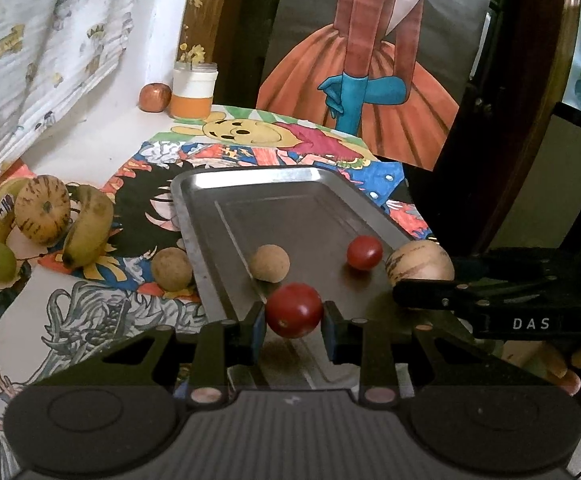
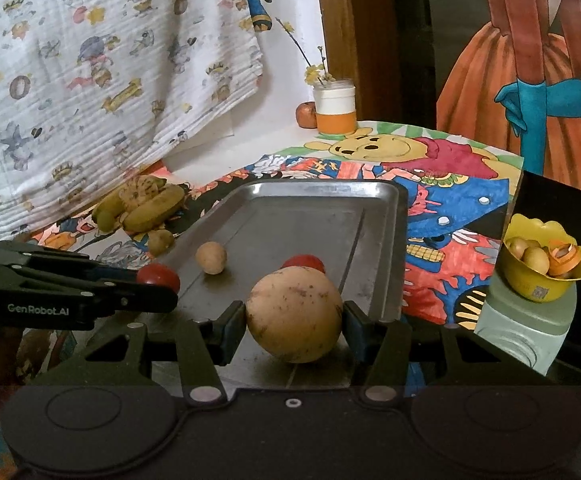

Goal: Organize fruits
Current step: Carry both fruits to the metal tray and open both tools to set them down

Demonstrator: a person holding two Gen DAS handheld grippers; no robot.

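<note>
My left gripper [image 1: 293,311] is shut on a red cherry tomato [image 1: 293,309], held just over the near end of a metal tray [image 1: 250,178]. My right gripper [image 2: 295,316] is shut on a large round yellow-tan fruit [image 2: 295,317] above the same tray [image 2: 318,189]. In the tray lie a small tan round fruit [image 1: 269,263] and a second red tomato [image 1: 364,252]. From the right wrist view the tan fruit [image 2: 210,257] sits left of centre, the loose tomato [image 2: 303,262] shows behind the big fruit, and the held tomato [image 2: 158,275] is at the left gripper's tip.
Left of the tray lie bananas [image 1: 90,224], a striped yellow melon [image 1: 42,214], a green grape [image 1: 1,261] and a tan fruit [image 1: 171,269] on colourful drawings. A jar [image 1: 193,90] and an apple [image 1: 154,97] stand at the back. A yellow bowl [image 2: 542,280] of fruit sits right.
</note>
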